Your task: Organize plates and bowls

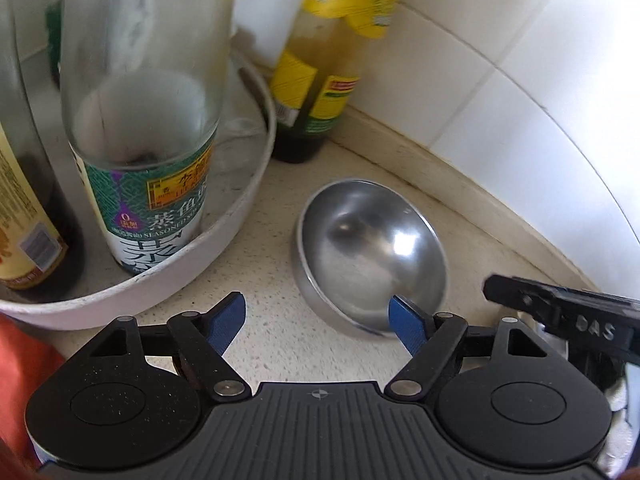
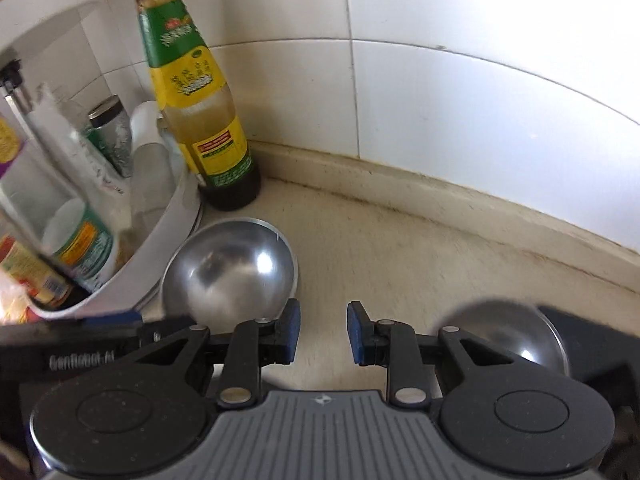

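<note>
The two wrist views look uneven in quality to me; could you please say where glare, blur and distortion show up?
Left wrist: the tiled wall blows out white at right, highlights glint inside the steel bowl, the near bottle is soft. Right wrist: the tiles glare, the rack's bottles smear with motion blur, fisheye bends the grout lines.
</note>
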`<state>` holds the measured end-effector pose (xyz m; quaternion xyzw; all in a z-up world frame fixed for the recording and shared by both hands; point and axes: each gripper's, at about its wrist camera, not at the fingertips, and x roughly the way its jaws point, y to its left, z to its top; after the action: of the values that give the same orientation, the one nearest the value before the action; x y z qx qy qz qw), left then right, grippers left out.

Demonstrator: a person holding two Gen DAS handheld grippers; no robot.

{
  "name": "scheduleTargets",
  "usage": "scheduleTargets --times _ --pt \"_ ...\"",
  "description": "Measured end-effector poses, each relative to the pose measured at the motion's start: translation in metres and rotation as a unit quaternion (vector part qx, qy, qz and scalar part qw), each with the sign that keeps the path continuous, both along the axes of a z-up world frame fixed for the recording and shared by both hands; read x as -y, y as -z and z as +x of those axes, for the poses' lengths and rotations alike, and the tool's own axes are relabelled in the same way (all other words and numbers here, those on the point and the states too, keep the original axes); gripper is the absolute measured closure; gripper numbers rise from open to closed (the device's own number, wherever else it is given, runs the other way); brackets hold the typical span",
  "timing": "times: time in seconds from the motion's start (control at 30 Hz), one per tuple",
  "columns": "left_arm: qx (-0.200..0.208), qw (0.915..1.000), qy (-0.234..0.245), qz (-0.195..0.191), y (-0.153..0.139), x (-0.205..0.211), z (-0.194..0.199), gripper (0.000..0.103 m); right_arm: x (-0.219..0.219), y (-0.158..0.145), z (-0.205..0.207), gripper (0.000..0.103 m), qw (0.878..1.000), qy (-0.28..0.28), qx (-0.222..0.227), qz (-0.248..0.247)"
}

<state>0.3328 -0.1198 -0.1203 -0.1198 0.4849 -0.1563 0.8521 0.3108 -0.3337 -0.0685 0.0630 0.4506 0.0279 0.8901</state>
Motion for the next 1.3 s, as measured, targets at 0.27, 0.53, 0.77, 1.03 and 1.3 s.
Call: scheduleTargets --times 0.27,0.53,0.77,1.03,1.3 --pt "-0.013 0.9993 -0.034 -0.002 0.016 0.006 0.013 0.023 0.004 0.028 0.042 0.079 0.998 -0.007 -0.033 0.052" --pt "-0.005 0.9994 -0.030 0.017 0.024 0.015 0.023 0.046 0.000 0.047 0.060 0.091 0.995 -0.018 -0.063 0.078" --pt "-0.004 0.9999 -0.008 0.013 0.025 0.021 0.023 0.057 0.000 0.049 0.057 0.091 0.993 -0.014 -0.068 0.091" --pt "0.000 0.9998 0.000 0.018 0.027 0.029 0.013 0.055 0.003 0.045 0.050 0.091 0.993 -0.007 -0.068 0.094" --pt "0.006 0.9996 0.003 0.027 0.025 0.035 0.012 0.053 0.003 0.041 0.045 0.091 0.993 -0.005 -0.060 0.098"
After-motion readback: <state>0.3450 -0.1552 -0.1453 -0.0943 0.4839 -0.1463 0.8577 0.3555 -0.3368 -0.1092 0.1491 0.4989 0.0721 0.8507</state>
